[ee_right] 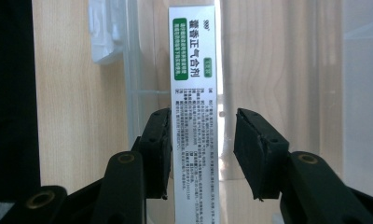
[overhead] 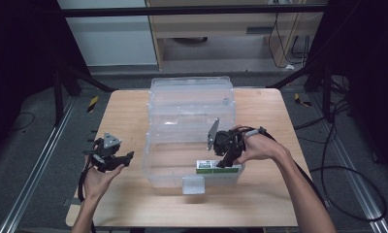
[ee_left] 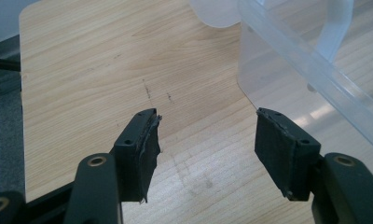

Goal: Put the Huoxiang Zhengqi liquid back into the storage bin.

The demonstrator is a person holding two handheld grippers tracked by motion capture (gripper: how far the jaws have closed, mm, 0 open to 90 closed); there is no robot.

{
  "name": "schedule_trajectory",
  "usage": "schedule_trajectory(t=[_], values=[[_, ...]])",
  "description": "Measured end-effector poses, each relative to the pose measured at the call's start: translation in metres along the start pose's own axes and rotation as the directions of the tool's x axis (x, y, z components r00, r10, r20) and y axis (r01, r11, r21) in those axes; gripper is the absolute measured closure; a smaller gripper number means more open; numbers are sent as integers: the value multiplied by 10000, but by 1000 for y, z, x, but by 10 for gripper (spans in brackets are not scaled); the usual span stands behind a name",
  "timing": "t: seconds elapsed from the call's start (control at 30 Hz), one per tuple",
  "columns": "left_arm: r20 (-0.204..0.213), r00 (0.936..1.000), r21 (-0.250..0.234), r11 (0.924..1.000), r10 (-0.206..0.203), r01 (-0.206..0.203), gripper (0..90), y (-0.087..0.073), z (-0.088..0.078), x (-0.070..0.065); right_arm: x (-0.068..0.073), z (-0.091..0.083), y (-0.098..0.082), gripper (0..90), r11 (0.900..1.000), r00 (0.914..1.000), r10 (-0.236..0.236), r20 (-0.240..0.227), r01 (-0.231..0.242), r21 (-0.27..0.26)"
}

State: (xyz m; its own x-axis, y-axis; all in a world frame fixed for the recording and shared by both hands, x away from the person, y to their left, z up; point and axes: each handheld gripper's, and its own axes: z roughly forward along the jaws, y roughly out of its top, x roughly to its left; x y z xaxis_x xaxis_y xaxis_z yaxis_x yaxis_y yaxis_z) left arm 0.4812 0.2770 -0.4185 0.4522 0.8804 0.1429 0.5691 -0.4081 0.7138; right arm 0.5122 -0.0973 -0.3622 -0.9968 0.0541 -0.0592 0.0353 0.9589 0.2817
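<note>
Because the clear plastic storage bin (overhead: pixel 192 131) sits open at the middle of the wooden table (overhead: pixel 129 111), lid folded back on the far side, the right gripper (overhead: pixel 224 162) can reach down over the near wall from above, and it hangs there inside the bin's near right corner. That placement suits loading or unloading: the bin is the receptacle, and the open top gives the jaws a straight path. Between the right jaws stands the medicine box (ee_right: pixel 195 93), running away from the gripper along its line of sight; the jaws are parted, one pad against or just beside the box's edge, the other with a visible gap, so I judge the grip slack rather than clamped — either just released or not yet closed. The box lies along the near wall, beside the bin's white latch (overhead: pixel 193 185). The left gripper (ee_left: pixel 205 140) waits off to the side over bare table, jaws wide apart and holding nothing, bin corner ahead and to its right; probably parked clear of the work. Box appearance: long, narrow, white carton, green label panel near the far end, dense small printed text nearer the jaws.
</note>
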Motion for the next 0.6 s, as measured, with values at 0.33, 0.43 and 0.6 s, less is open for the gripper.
schedule_trajectory(t=[0.33,0.43,0.6], values=[[2,10000,25,10000,50,-50,391,0,0,-1,0,-15,-4,493,9968,9970,492,592,-453,-654],[43,10000,-4,10000,84,-84,391,1,0,-2,1,-19,-6,489,9951,9954,570,768,-504,-853],[33,9999,-97,9998,155,-155,392,3,-3,-4,6,-27,-7,466,9880,9923,837,913,-706,-1377]])
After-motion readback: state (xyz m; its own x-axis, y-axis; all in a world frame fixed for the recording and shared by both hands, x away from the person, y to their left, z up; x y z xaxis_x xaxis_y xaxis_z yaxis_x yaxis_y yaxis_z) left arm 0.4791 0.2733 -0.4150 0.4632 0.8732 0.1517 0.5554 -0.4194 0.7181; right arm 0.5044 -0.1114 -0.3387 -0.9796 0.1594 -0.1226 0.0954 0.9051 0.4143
